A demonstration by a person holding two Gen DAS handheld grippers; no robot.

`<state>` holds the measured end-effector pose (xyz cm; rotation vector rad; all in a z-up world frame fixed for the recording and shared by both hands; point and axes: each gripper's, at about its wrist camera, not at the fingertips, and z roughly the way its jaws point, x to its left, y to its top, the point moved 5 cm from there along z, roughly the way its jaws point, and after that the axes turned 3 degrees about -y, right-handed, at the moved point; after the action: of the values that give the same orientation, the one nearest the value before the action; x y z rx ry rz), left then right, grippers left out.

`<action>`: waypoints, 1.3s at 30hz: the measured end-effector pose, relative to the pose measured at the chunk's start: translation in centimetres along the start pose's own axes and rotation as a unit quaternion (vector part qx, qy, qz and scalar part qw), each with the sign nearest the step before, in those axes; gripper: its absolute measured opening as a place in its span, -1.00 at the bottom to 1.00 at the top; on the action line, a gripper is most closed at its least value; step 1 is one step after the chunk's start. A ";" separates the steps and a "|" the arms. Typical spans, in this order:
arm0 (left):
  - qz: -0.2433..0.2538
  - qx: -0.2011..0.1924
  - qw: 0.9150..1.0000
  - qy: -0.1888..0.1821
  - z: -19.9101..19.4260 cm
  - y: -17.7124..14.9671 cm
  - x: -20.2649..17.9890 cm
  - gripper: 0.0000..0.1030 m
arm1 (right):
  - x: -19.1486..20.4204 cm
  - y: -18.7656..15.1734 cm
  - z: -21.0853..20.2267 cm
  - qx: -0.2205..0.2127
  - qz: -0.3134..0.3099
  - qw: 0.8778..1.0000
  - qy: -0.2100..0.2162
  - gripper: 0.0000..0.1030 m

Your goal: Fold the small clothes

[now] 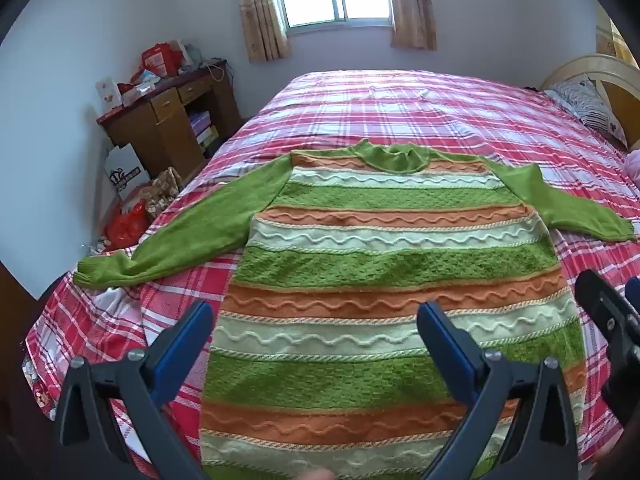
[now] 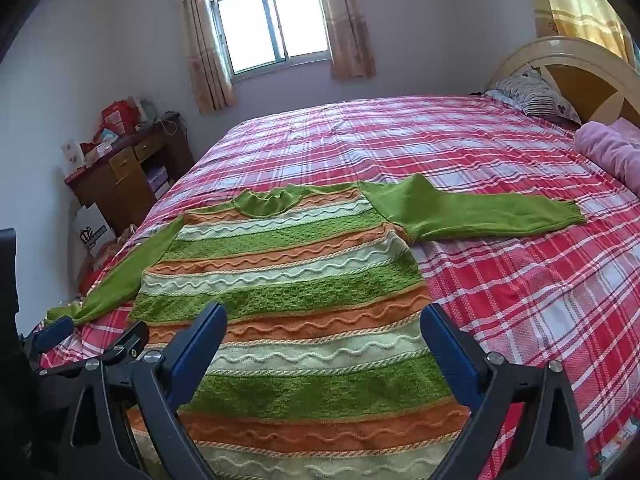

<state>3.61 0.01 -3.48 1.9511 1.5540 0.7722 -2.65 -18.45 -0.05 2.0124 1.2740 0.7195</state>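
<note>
A small knitted sweater [image 1: 384,248] [image 2: 304,280] with green, orange and pale wavy stripes lies flat on the bed, collar [image 1: 394,158] toward the window and both plain green sleeves spread out sideways. My left gripper [image 1: 316,320] hovers open above the sweater's lower left part, its blue pads wide apart with nothing between them. My right gripper [image 2: 324,320] is open too, above the lower right part of the sweater and holding nothing. The right gripper's black body shows at the right edge of the left wrist view.
The bed wears a red and white plaid cover [image 1: 420,108] [image 2: 520,280]. A wooden desk [image 1: 168,116] with boxes and bags stands left of the bed. Pillows [image 2: 532,92] and a pink blanket [image 2: 612,148] lie by the headboard at the right.
</note>
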 end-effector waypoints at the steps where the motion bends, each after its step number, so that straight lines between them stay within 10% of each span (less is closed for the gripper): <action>1: -0.002 0.002 1.000 0.002 0.0 0.0 0.0 1.00 | 0.0 0.0 0.0 0.001 -0.003 1.000 -0.003 0.90; 39: -0.021 0.027 0.999 -0.026 0.8 -1.1 0.2 1.00 | 0.1 -0.2 0.3 0.004 -0.006 1.000 -0.006 0.90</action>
<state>3.48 0.39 -4.82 1.9539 1.5951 0.6634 -2.48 -18.34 -0.41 2.0116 1.2821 0.6972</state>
